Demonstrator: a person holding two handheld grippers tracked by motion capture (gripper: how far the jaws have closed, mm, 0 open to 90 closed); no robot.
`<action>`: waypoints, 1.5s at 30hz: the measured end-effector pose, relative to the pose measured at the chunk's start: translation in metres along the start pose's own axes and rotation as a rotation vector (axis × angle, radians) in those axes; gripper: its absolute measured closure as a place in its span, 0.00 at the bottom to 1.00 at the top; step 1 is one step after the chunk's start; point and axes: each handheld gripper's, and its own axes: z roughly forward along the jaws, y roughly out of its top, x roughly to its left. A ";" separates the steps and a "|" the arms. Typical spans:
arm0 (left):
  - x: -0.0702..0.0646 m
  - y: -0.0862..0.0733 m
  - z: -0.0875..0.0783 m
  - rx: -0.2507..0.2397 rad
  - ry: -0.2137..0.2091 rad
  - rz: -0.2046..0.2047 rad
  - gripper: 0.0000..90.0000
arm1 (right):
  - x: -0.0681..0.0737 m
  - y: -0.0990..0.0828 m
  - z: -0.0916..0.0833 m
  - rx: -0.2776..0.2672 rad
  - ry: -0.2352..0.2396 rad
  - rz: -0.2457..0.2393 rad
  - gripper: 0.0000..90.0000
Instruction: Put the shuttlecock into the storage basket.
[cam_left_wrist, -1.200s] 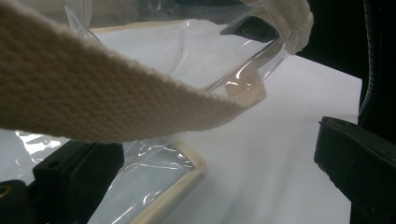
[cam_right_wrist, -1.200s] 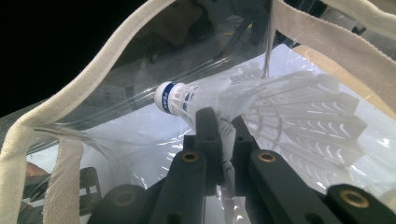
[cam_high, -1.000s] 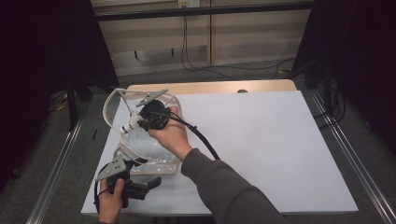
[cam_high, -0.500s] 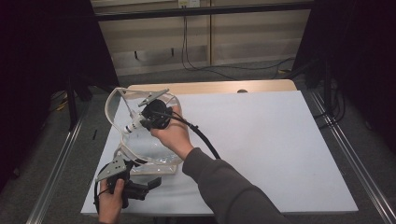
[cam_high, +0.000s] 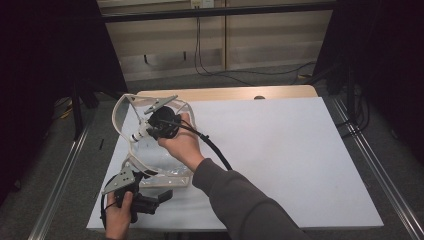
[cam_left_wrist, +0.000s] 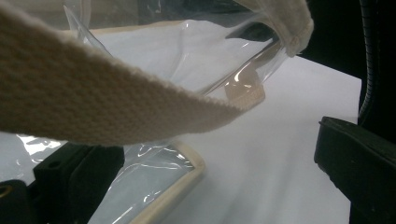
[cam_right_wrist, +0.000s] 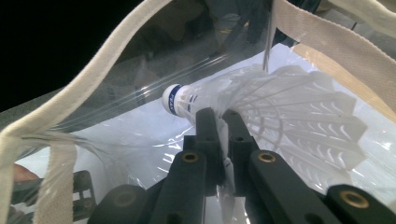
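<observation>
A clear plastic bag (cam_high: 165, 171) with cream webbing trim lies at the table's left, and its handle loop (cam_high: 119, 114) is raised. My right gripper (cam_high: 146, 132) hangs over the bag's mouth, shut on a white shuttlecock (cam_high: 137, 135). In the right gripper view the jaws (cam_right_wrist: 219, 116) pinch the feather skirt of the shuttlecock (cam_right_wrist: 299, 107), whose blue-banded cork points away, with bag film and straps around it. My left gripper (cam_high: 166, 194) rests near the front edge at the bag's base. In its own view the left gripper (cam_left_wrist: 210, 144) stands open, the bag's trimmed edge (cam_left_wrist: 173, 186) between the jaws and a strap (cam_left_wrist: 93, 102) across the front.
The white table top (cam_high: 300, 160) stretches to the right of the bag. A black cable (cam_high: 215, 150) trails from the right gripper across it. Metal rails run along both sides, and dark curtains stand behind.
</observation>
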 end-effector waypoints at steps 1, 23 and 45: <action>0.000 0.000 0.000 -0.001 0.000 0.000 0.02 | 0.001 0.001 0.000 0.000 0.000 -0.003 0.97; 0.000 0.000 -0.001 -0.004 -0.001 -0.002 0.02 | 0.004 0.000 0.014 0.001 0.001 0.018 0.97; 0.001 0.000 -0.002 -0.004 0.006 -0.005 0.02 | 0.000 -0.008 0.022 0.032 -0.030 -0.010 0.97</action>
